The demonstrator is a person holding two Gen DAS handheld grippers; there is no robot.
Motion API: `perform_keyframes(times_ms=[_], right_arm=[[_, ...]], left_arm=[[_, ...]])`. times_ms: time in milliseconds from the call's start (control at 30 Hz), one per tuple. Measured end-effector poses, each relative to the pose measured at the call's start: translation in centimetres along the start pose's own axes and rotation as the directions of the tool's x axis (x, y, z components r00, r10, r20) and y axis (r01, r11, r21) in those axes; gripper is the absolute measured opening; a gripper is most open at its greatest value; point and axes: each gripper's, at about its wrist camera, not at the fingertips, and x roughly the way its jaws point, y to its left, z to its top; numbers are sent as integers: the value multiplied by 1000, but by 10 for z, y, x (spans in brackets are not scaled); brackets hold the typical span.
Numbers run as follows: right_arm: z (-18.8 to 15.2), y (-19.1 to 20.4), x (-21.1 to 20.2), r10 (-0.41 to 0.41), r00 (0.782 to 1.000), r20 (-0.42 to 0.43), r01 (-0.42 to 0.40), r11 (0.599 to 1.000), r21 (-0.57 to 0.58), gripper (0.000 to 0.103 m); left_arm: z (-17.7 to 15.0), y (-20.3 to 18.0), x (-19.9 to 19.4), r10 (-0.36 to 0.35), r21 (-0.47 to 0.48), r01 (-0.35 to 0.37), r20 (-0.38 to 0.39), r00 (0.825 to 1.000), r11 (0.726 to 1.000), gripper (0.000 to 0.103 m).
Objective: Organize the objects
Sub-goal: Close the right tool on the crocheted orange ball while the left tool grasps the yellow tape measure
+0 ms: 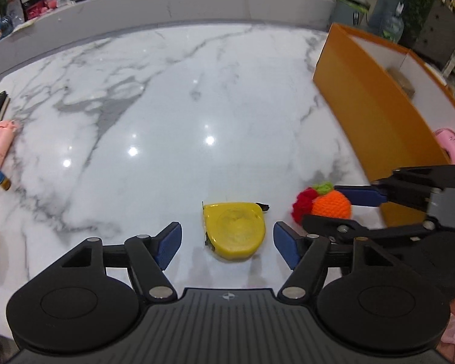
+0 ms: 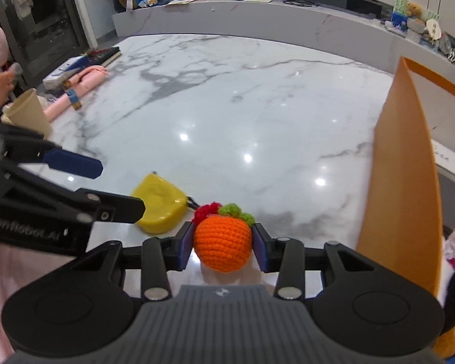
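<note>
A yellow tape measure (image 1: 235, 230) lies on the marble table between the open fingers of my left gripper (image 1: 226, 244), which touch nothing. It also shows in the right wrist view (image 2: 159, 201). A crocheted orange fruit with green and red tufts (image 2: 223, 247) sits between the pads of my right gripper (image 2: 223, 250), which are closed against its sides. In the left wrist view the fruit (image 1: 330, 204) sits right of the tape measure, held by the right gripper (image 1: 333, 209).
An open orange box (image 1: 376, 103) stands at the right, also in the right wrist view (image 2: 406, 163). A pink case (image 2: 79, 86), a book (image 2: 103, 54) and a paper cup (image 2: 28, 112) sit at the left edge. A raised marble ledge (image 2: 257, 21) runs along the back.
</note>
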Motion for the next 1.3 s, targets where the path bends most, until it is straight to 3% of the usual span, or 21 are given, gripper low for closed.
perform_keyframes(times_ms=[133, 267, 500, 600, 700, 867, 1200, 1300], right_arm=[[-3, 0, 1, -20, 1000, 0, 20, 1000, -23, 43], [-8, 3, 1, -70, 998, 12, 70, 994, -84, 43], [-11, 3, 4, -58, 998, 13, 59, 994, -91, 43], [-11, 3, 5, -57, 998, 15, 58, 994, -92, 44], [-12, 3, 5, -58, 998, 16, 59, 994, -94, 44], [-11, 2, 7, -57, 998, 11, 57, 994, -89, 44], [-18, 6, 16, -79, 997, -12, 78, 992, -101, 43], [-18, 4, 8, -55, 998, -10, 54, 995, -78, 43]], left_arm=[[3, -3, 13, -47, 7, 47, -39, 998, 999, 80], [5, -4, 22, -19, -8, 18, -70, 997, 1000, 80], [10, 2, 34, 5, -59, -12, -117, 993, 998, 80], [10, 2, 38, 4, -60, -13, -140, 990, 998, 74], [10, 0, 38, 13, -52, -21, -136, 991, 998, 73], [9, -1, 37, 5, -52, -12, -124, 992, 999, 61], [9, -3, 36, 33, -31, -38, -125, 992, 999, 60], [7, -2, 26, 26, -31, -29, -88, 996, 999, 60]])
